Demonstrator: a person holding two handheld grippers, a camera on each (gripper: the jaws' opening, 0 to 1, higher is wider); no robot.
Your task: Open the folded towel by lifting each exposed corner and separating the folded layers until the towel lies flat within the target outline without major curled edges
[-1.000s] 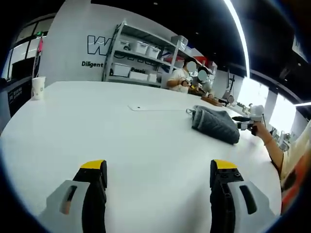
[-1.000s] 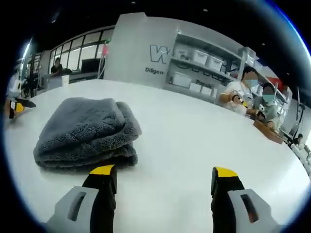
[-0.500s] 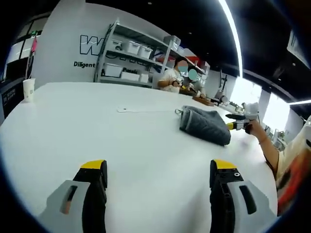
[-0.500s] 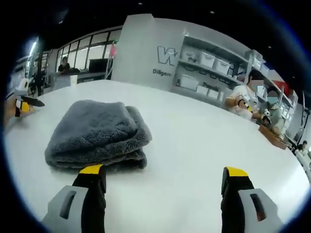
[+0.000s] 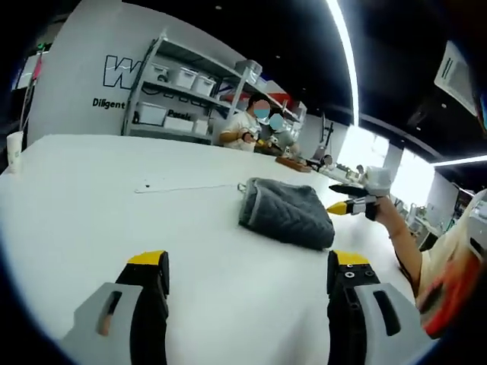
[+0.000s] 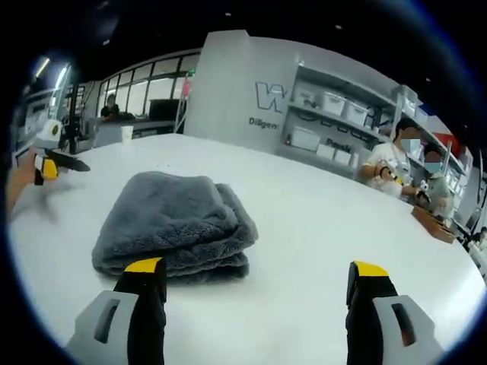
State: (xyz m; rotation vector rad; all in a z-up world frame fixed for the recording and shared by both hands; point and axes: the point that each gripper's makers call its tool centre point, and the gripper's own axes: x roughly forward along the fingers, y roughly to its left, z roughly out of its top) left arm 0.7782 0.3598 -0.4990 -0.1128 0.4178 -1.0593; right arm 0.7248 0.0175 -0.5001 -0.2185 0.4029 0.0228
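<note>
The white table (image 6: 319, 228) spreads wide under both grippers, and a thin outline (image 5: 186, 187) drawn on it runs just behind the towel, presumably part of the target shape, though too little of it shows to be sure. The grey towel (image 6: 179, 224) lies near the table's middle, still folded in several thick layers, its stacked edges facing the right gripper (image 6: 256, 285); nothing has been lifted yet. That gripper hovers just short of the fold with its jaws spread wide and nothing between them, likely lined up to take an exposed corner. The left gripper (image 5: 249, 277) hangs well apart from the towel (image 5: 285, 213), jaws equally spread and empty, probably waiting to pin or take a second corner. A paper cup (image 5: 14, 141) stands at the far table edge. Compared with a second ago, the towel sits nearer the centre of both views, so both hands have swung toward it.
</note>
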